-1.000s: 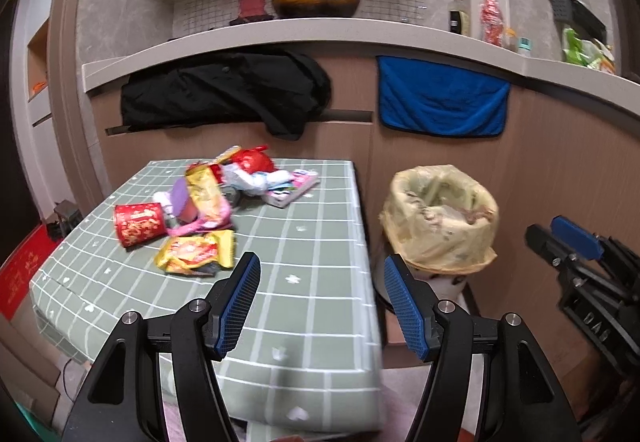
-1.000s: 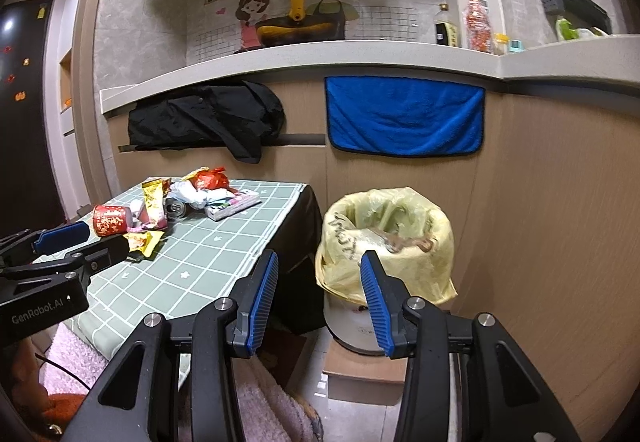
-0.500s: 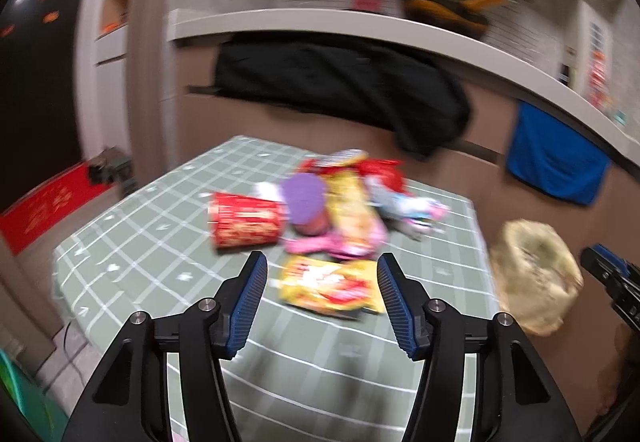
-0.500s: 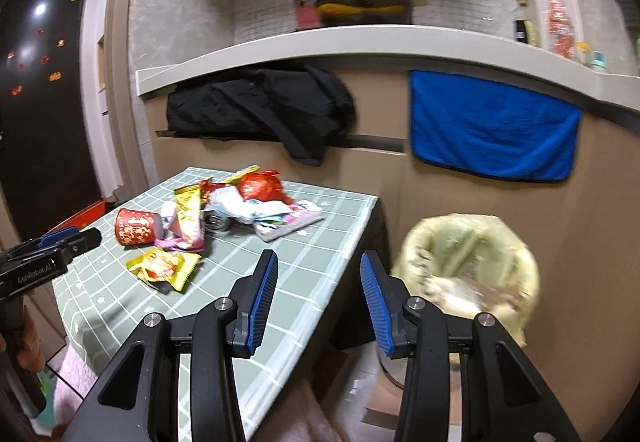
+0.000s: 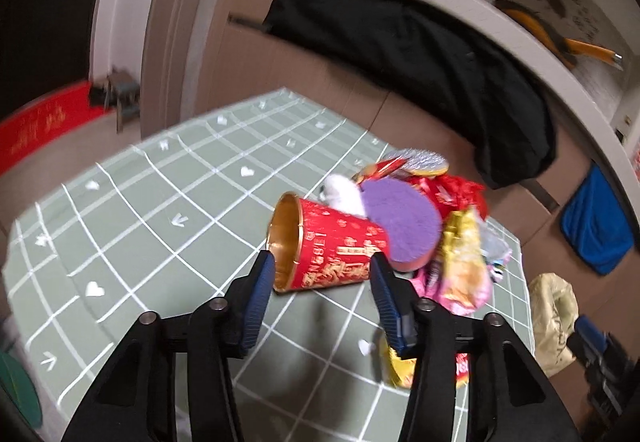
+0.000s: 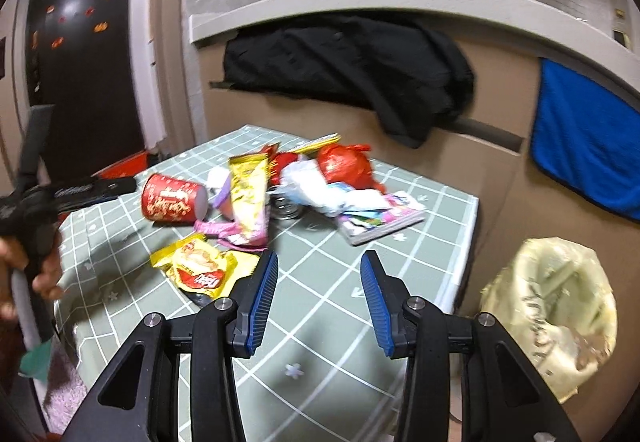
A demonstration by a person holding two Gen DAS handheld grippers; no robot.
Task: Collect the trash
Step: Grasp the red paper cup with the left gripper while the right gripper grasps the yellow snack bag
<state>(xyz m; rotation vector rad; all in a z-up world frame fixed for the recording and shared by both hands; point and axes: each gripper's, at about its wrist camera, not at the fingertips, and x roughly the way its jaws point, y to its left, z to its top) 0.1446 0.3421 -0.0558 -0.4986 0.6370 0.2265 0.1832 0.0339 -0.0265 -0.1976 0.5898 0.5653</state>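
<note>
A red paper cup (image 5: 332,246) lies on its side on the green checked table (image 5: 168,209), mouth to the left. My left gripper (image 5: 322,282) is open, its fingers either side of the cup, not closed on it. The cup also shows in the right wrist view (image 6: 172,199). Behind it lie a purple lid (image 5: 400,222), a yellow wrapper (image 6: 248,185), a red bag (image 6: 344,161) and a flat packet (image 6: 380,217). A yellow snack bag (image 6: 200,270) lies near my right gripper (image 6: 316,282), which is open and empty above the table. The yellow-lined trash bin (image 6: 552,310) stands to the right of the table.
A black jacket (image 6: 352,65) and a blue towel (image 6: 588,153) hang on the counter wall behind the table. The table's right edge (image 6: 468,242) drops off beside the bin. A dark doorway (image 6: 80,61) is at the left.
My left gripper has moved forward and left over the table to straddle the red cup. My right gripper has swung left from the bin toward the table.
</note>
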